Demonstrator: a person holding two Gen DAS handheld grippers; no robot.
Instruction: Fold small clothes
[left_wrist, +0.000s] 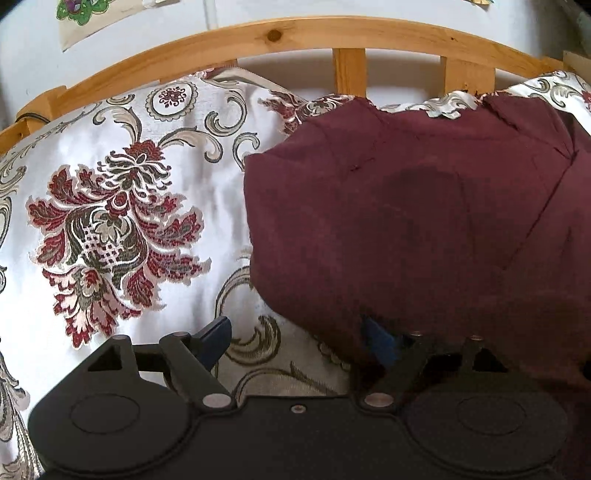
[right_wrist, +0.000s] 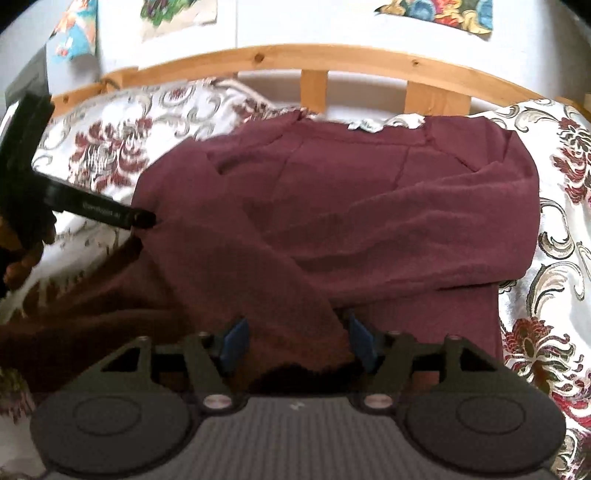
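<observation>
A maroon long-sleeved top (right_wrist: 369, 206) lies spread on the flowered bedspread (right_wrist: 546, 295), with both sleeves folded across its front. In the right wrist view my right gripper (right_wrist: 298, 342) stands open; the end of the left sleeve (right_wrist: 295, 332) lies loose between its blue pads (right_wrist: 236, 341). In the left wrist view my left gripper (left_wrist: 299, 338) is open wide at the top's (left_wrist: 424, 221) left edge. Its left finger is over bare bedspread (left_wrist: 122, 221) and the cloth edge drapes over its right finger (left_wrist: 380, 345). The right wrist view also shows the left gripper (right_wrist: 142, 230) at the garment's left side.
A wooden bed rail (left_wrist: 332, 33) with slats runs along the far side, and a white wall with pictures (right_wrist: 177, 14) stands behind it. A person's hand (right_wrist: 22, 258) holds the left gripper. Bedspread shows to the left and right of the top.
</observation>
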